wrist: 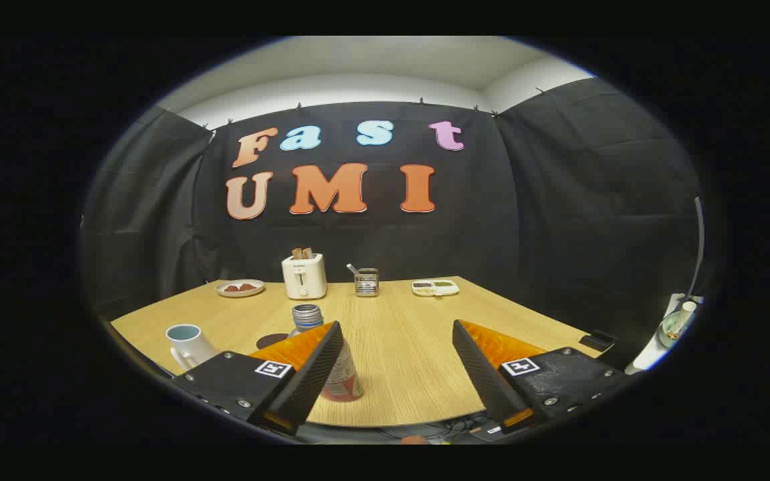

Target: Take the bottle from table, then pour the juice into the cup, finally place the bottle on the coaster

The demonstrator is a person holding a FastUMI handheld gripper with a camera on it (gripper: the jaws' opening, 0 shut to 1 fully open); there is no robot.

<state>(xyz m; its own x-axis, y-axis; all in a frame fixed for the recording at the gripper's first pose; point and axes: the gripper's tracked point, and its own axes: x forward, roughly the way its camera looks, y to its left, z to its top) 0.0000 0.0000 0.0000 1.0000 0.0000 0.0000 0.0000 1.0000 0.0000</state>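
The tool (pixel 398 364) has its two fingers spread wide apart, gripping nothing, with bare pale wooden tabletop (pixel 412 347) showing in the gap between them. The clear plastic bottle with a ribbed grey cap and a red label (pixel 331 361) stands upright on the tabletop right by the left finger, which covers part of its body; its cap rises above the fingertip and its base shows just inside the gap. Whether the finger touches the bottle cannot be told. Left of the bottle, beyond the left finger, a dark round coaster (pixel 271 339) lies flat on the tabletop, and further left stands a white ceramic cup with a handle (pixel 188 342), upright and near the tabletop's edge. Along the far side, against the booth wall, sit a small plate with reddish food (pixel 240 288), a white toaster with two slices in its slots (pixel 304 275), a clear square holder with a utensil in it (pixel 365 280) and a white divided tray (pixel 435 287)
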